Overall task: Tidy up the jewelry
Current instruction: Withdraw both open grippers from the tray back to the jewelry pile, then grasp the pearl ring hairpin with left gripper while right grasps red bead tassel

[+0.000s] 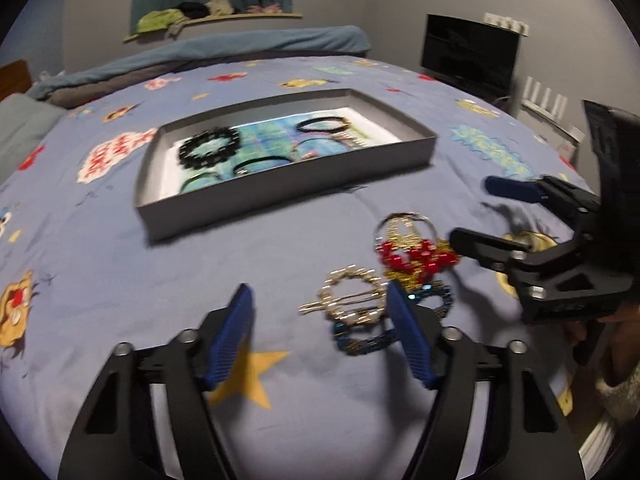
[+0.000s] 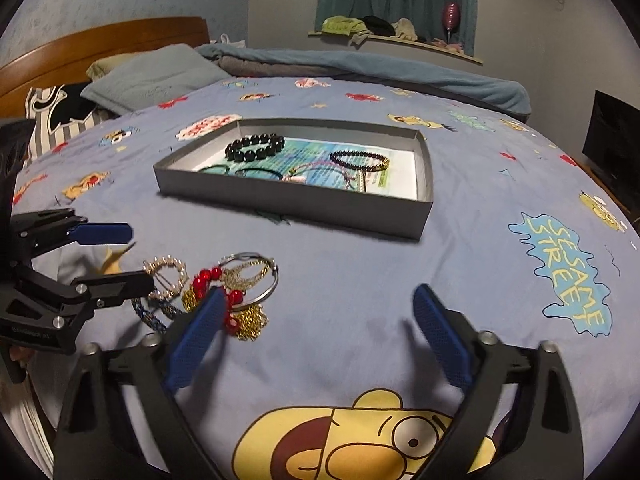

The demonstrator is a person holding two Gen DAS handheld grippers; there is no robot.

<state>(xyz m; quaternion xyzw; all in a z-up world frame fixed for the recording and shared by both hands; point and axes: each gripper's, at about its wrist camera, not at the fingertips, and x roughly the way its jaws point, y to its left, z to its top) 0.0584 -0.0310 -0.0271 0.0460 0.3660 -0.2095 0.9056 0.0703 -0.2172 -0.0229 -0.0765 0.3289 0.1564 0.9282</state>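
On the blue cartoon bedsheet lies a pile of jewelry: a pearl-and-gold ring clip [image 1: 352, 296], red beads [image 1: 416, 258], a gold chain with a silver hoop [image 1: 404, 228] and a blue beaded bracelet [image 1: 360, 344]. My left gripper [image 1: 320, 332] is open just short of the pile, the clip lying by its right finger without touching the pads. My right gripper [image 2: 320, 320] is open to the right of the pile [image 2: 224, 296], with bare sheet between its fingers. A grey box [image 2: 300, 200] beyond holds a black bead bracelet [image 2: 256, 146] and several thinner bands [image 2: 360, 160].
The box [image 1: 280, 184] sits mid-bed. Each gripper shows in the other's view: the right gripper [image 1: 476, 212], the left gripper [image 2: 138, 258]. Pillows [image 2: 152, 76] and a wooden headboard [image 2: 100, 40] lie far left, a rolled blanket [image 2: 380, 68] along the far edge, a dark screen [image 1: 468, 52] off the bed.
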